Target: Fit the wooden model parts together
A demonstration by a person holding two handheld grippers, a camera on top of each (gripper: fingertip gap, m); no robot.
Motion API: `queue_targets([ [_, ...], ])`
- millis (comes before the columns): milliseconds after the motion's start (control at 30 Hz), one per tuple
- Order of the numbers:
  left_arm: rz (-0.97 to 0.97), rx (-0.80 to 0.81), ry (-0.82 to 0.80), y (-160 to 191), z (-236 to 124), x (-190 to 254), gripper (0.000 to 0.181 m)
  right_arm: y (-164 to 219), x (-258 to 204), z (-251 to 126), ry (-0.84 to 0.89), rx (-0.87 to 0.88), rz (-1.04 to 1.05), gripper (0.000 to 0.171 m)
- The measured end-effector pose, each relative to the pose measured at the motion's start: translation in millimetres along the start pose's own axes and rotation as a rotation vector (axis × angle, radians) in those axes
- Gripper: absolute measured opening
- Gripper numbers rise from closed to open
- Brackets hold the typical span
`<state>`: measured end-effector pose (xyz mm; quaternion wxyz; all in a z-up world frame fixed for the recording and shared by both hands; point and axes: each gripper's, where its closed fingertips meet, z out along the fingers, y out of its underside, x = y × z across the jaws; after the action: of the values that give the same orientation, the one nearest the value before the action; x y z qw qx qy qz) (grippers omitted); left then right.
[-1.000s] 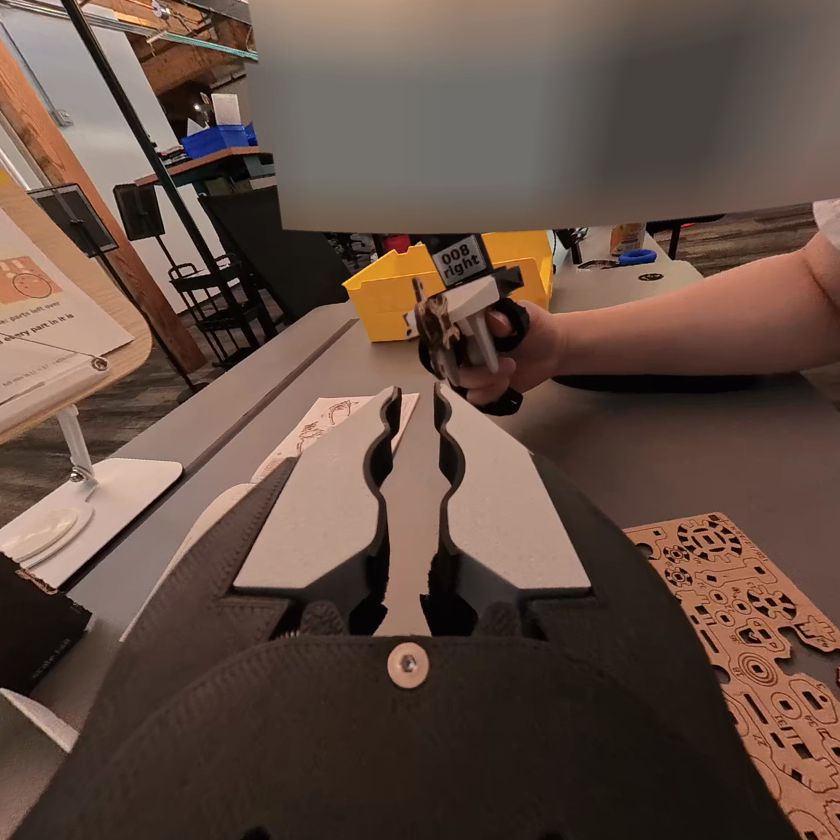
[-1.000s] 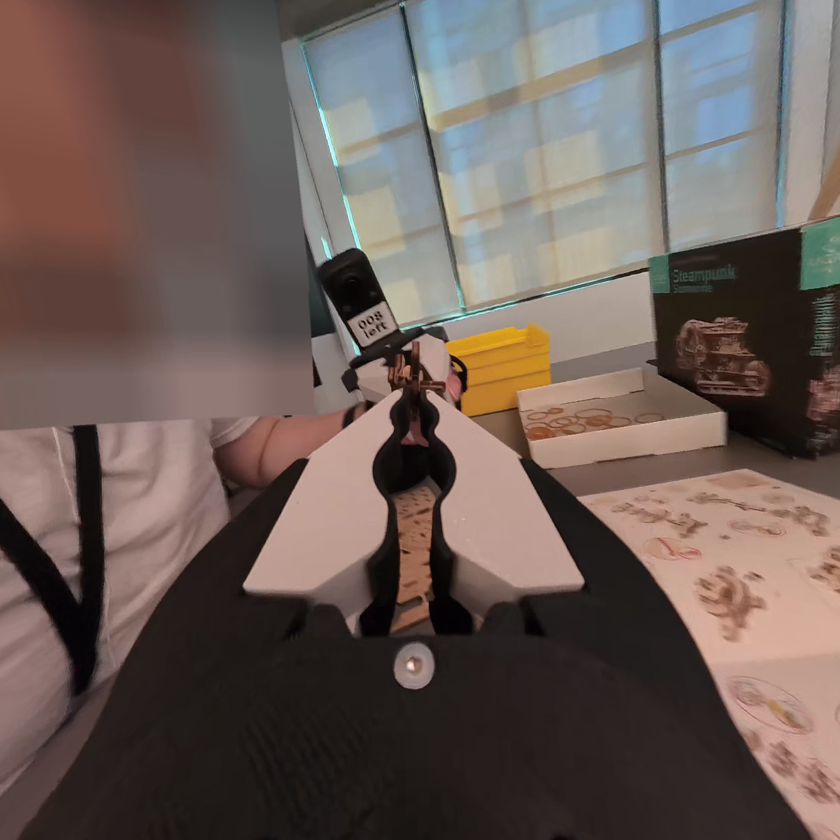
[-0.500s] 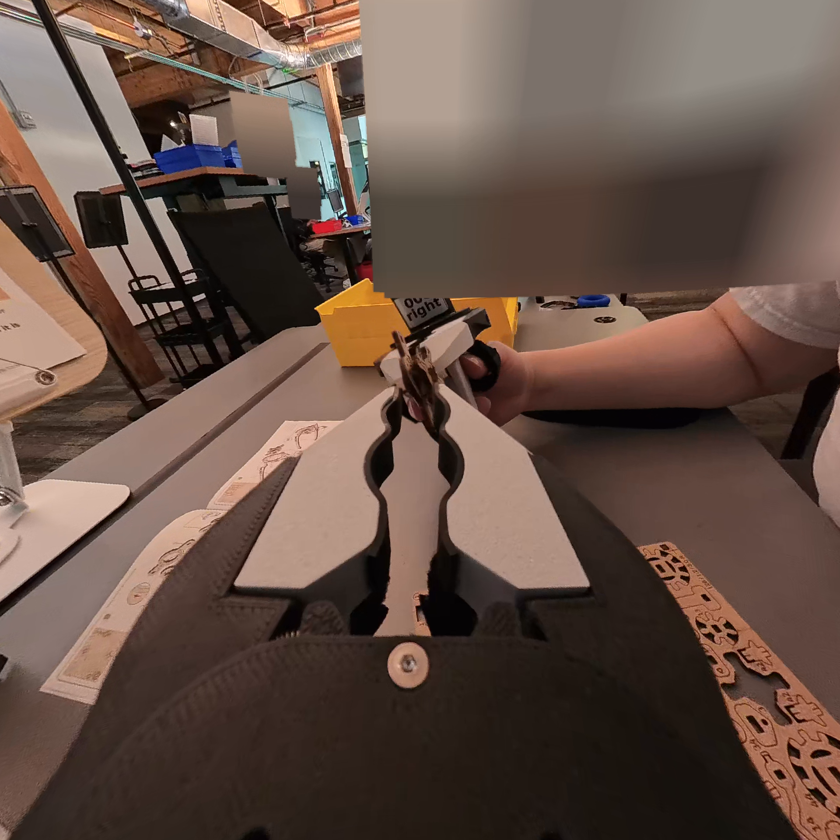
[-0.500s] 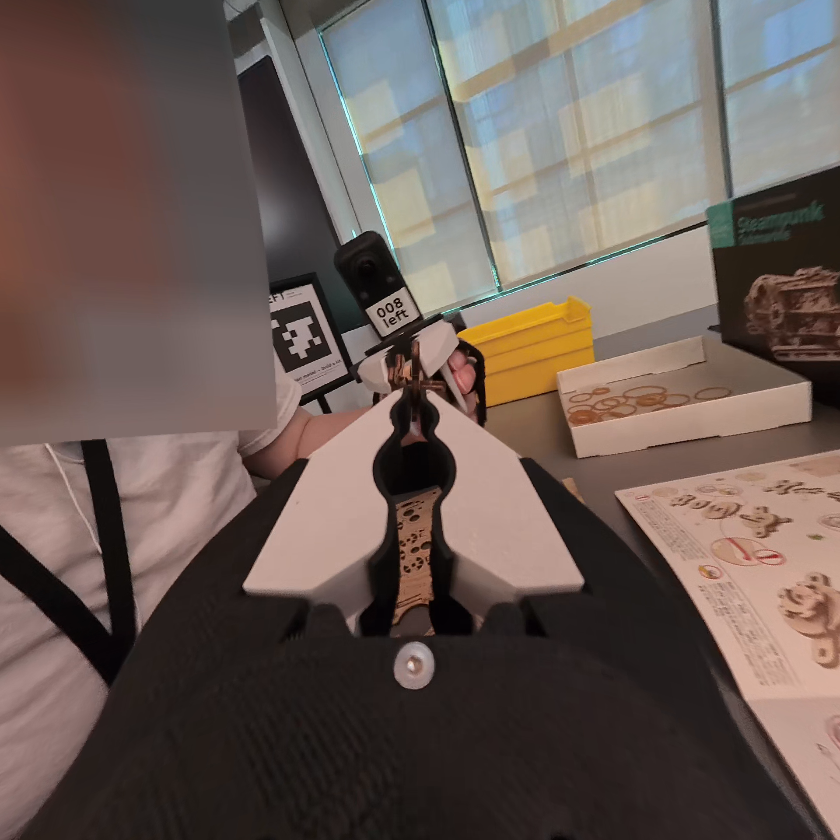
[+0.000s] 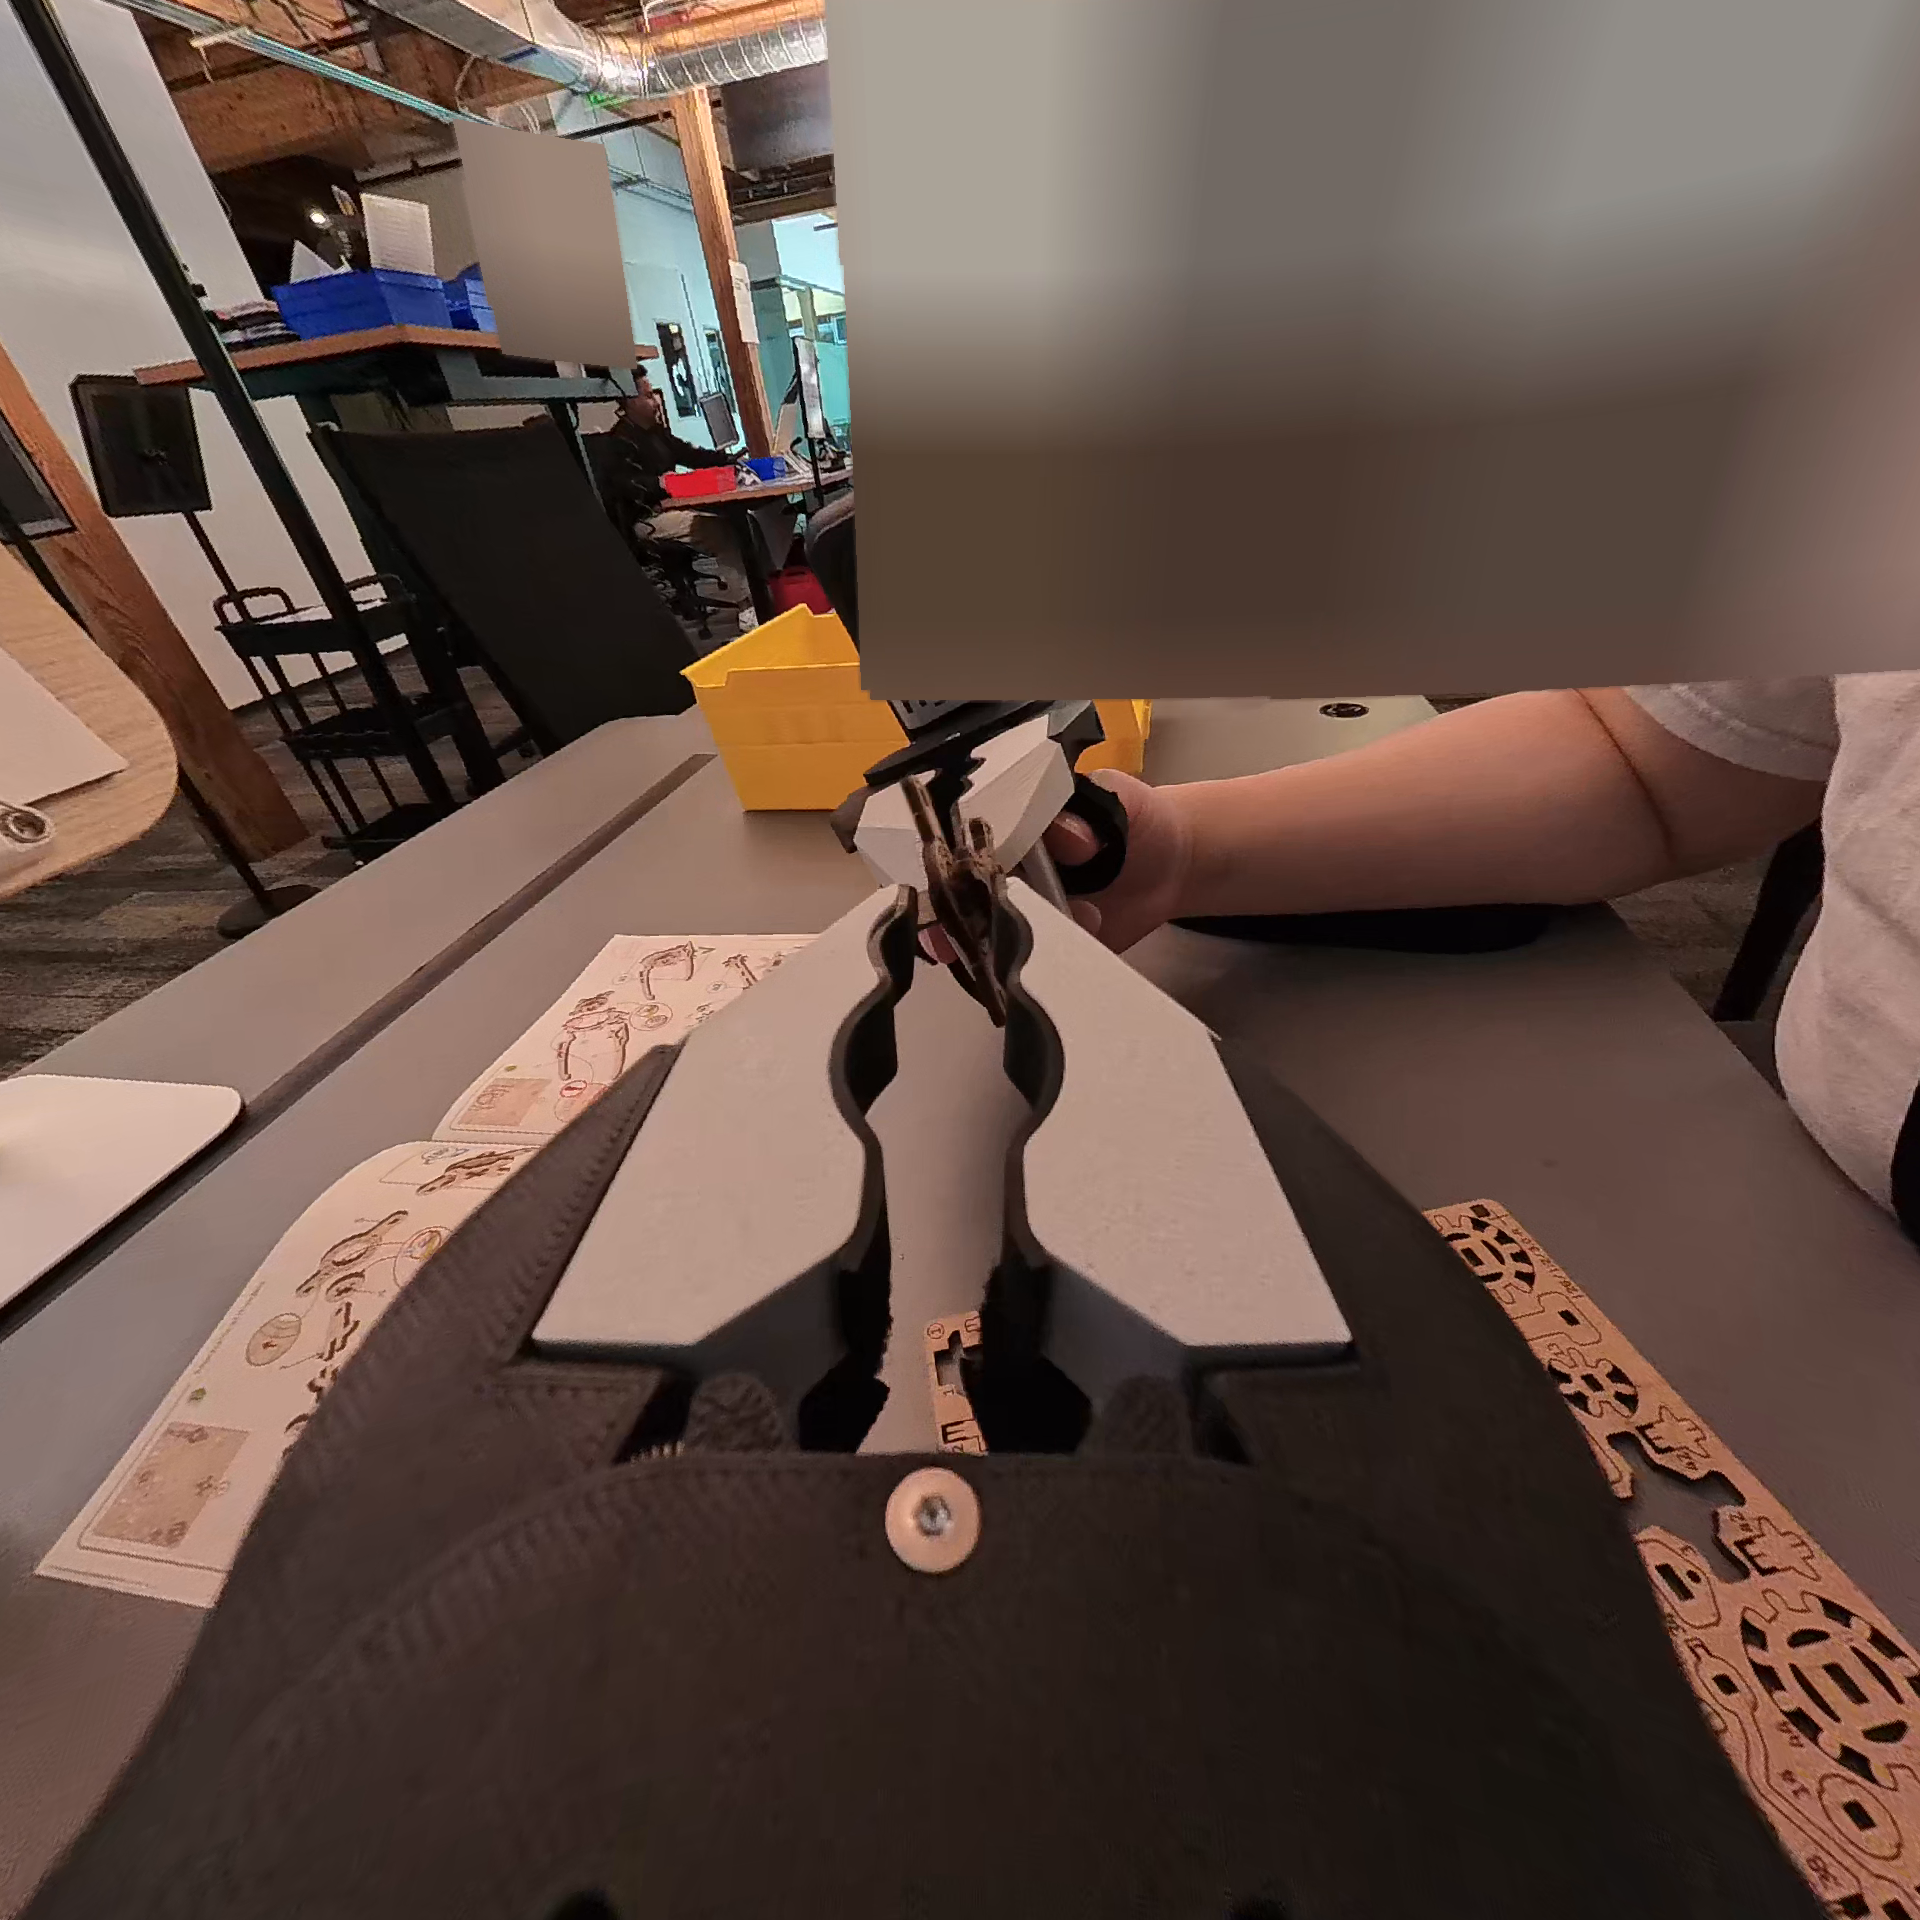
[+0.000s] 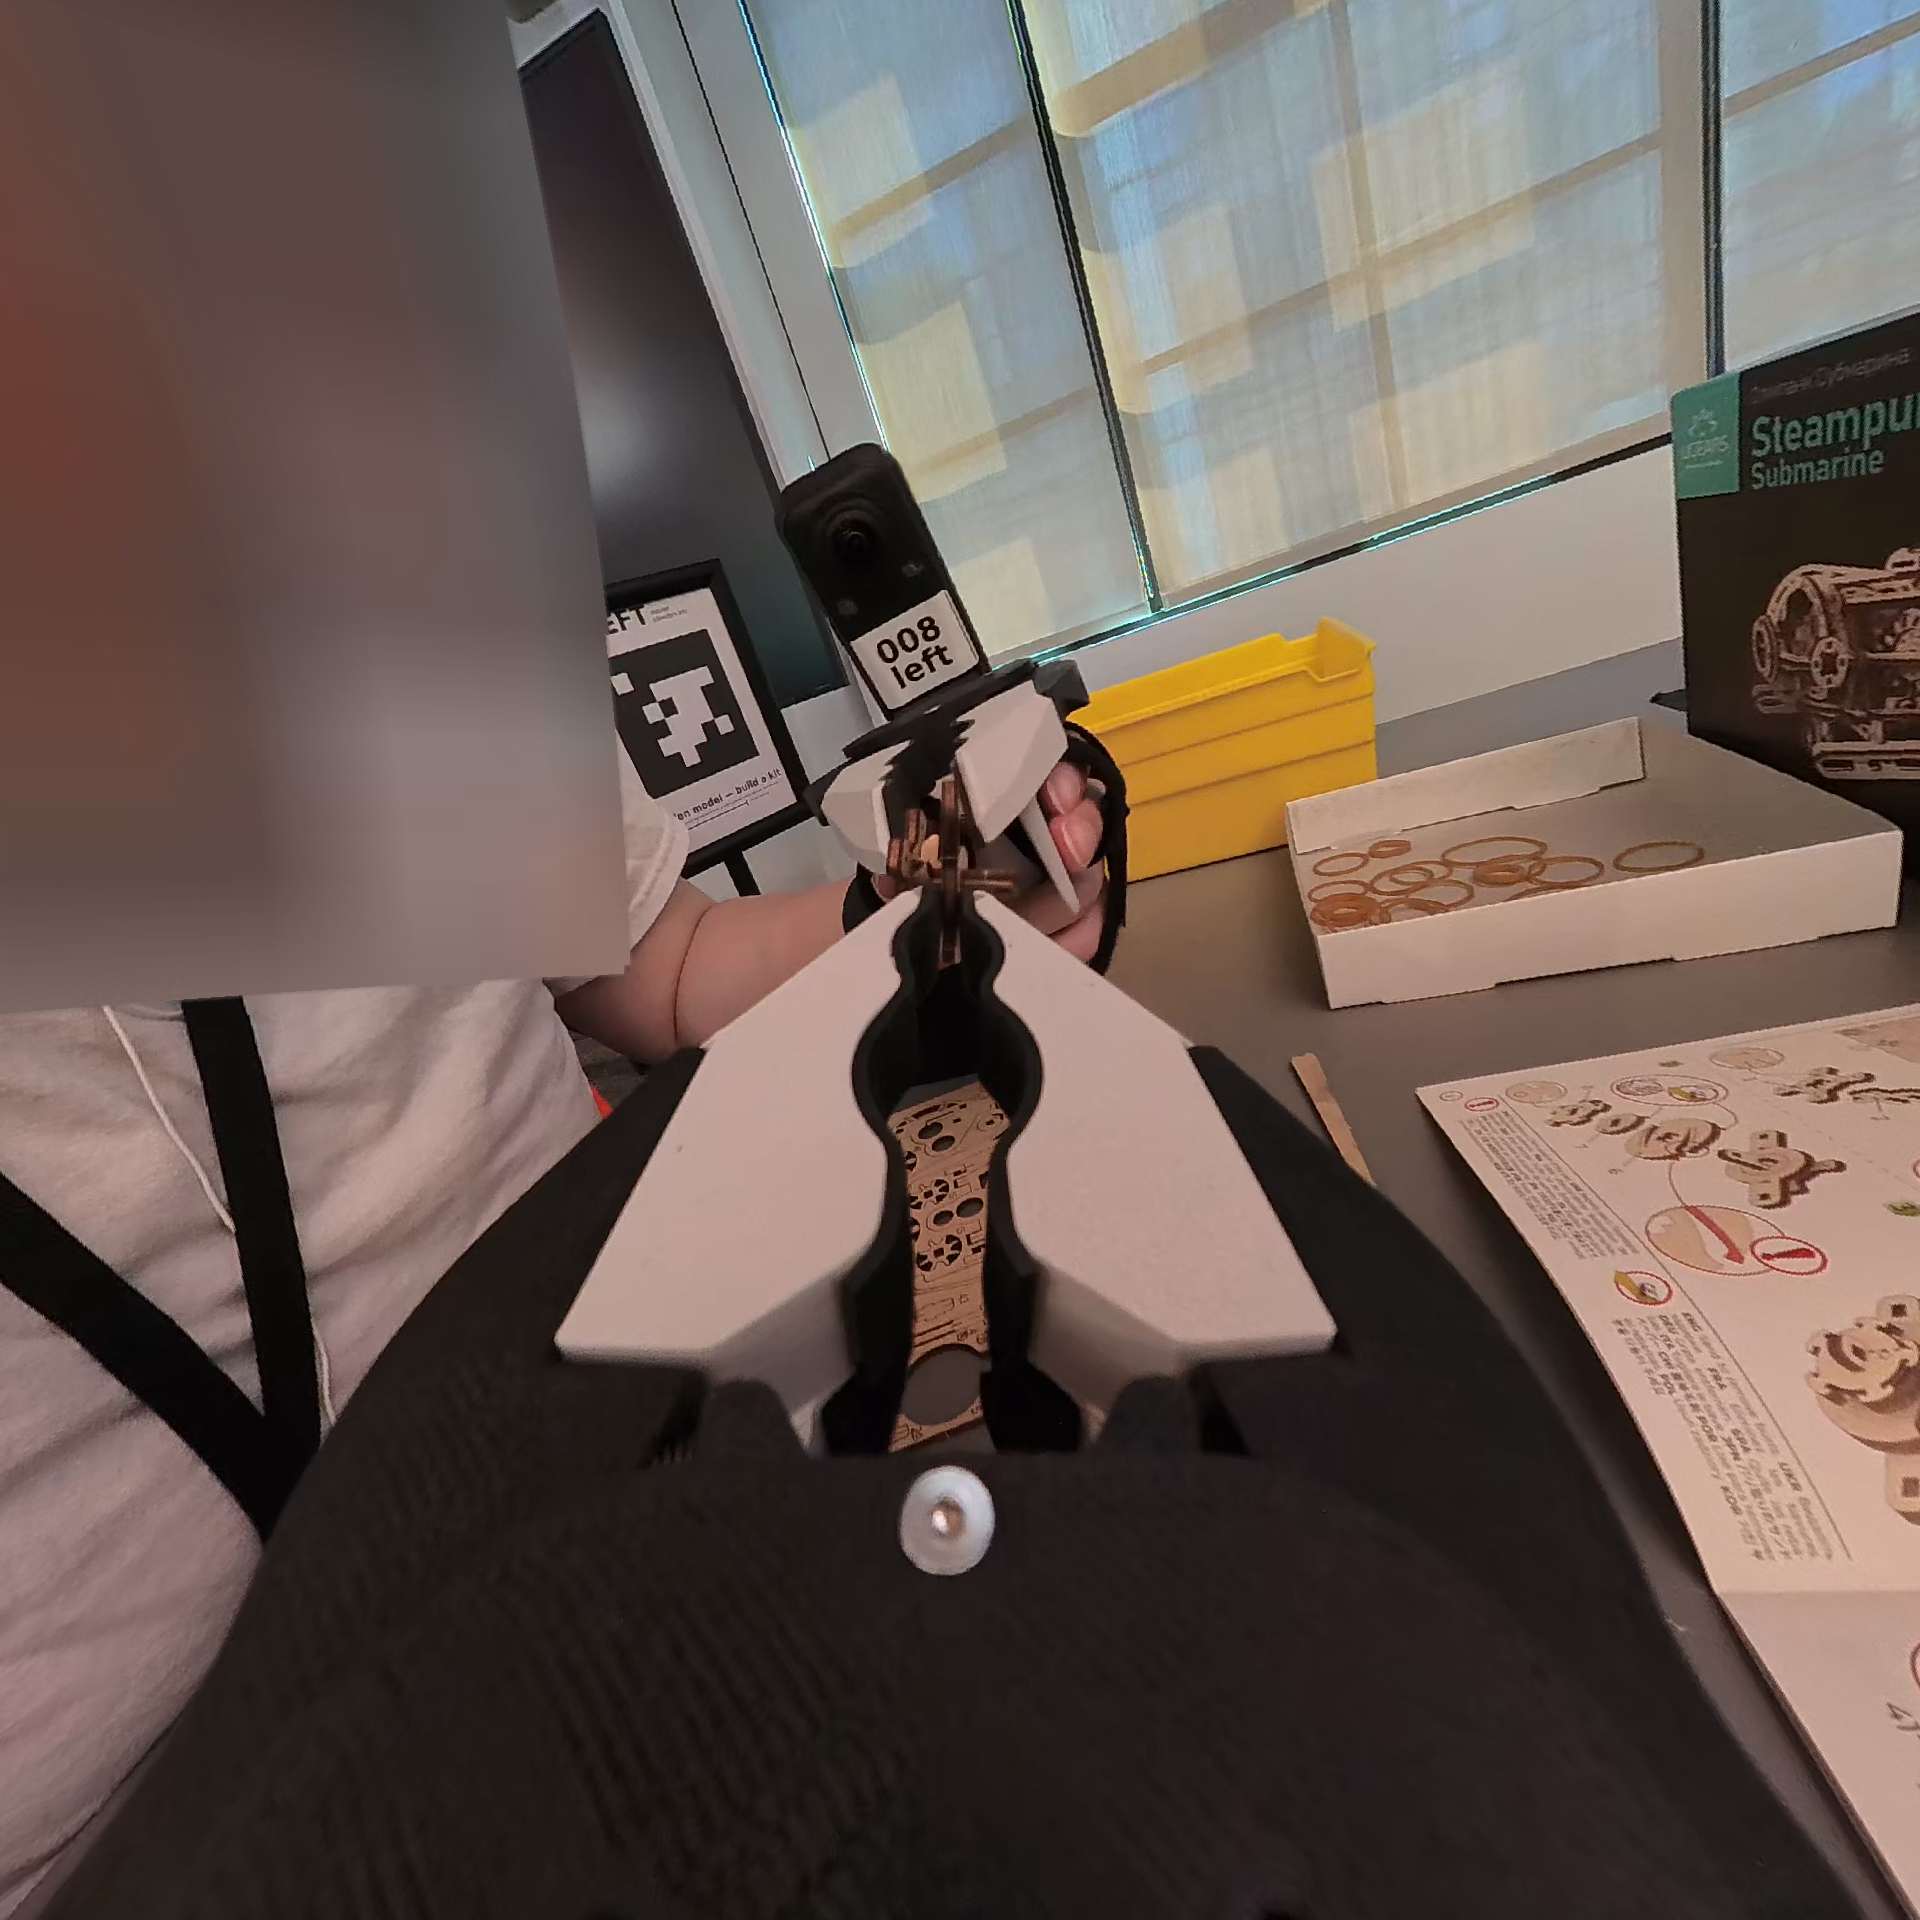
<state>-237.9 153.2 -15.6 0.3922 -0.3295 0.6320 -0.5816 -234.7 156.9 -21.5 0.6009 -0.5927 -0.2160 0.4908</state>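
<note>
My right gripper (image 6: 943, 920) is shut on a small dark wooden model assembly (image 6: 940, 878), held up in the air by its lower edge. In the left wrist view the same assembly (image 5: 971, 904) hangs from the right gripper (image 5: 951, 831) and reaches down between my left gripper's (image 5: 956, 914) fingertips. My left gripper is open, with its jaws on either side of the assembly and a gap showing on each side. It also shows in the right wrist view (image 6: 935, 821), facing me just behind the assembly. Both grippers are above the grey table (image 5: 1403, 1122).
A laser-cut wooden parts sheet (image 5: 1766, 1621) lies on the table below me. Instruction sheets (image 6: 1714, 1247) lie to one side. A white tray of rubber bands (image 6: 1558, 883), a yellow bin (image 6: 1236, 748) and the kit box (image 6: 1808, 582) stand further back. The person's torso (image 6: 343, 1143) is close. My left and right fingertips are right by each other.
The two grippers have come together: the wooden assembly in the right gripper was well apart from the left fingertips and now sits between them. The left jaw gap looks unchanged.
</note>
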Motion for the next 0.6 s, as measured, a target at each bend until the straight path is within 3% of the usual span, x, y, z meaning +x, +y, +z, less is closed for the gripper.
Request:
queue_targets([
  [600, 0.030, -0.006, 0.004, 1.4, -0.1, 2.2, 0.020, -0.3, -2.0, -0.9, 0.003, -0.003, -0.082, 0.001],
])
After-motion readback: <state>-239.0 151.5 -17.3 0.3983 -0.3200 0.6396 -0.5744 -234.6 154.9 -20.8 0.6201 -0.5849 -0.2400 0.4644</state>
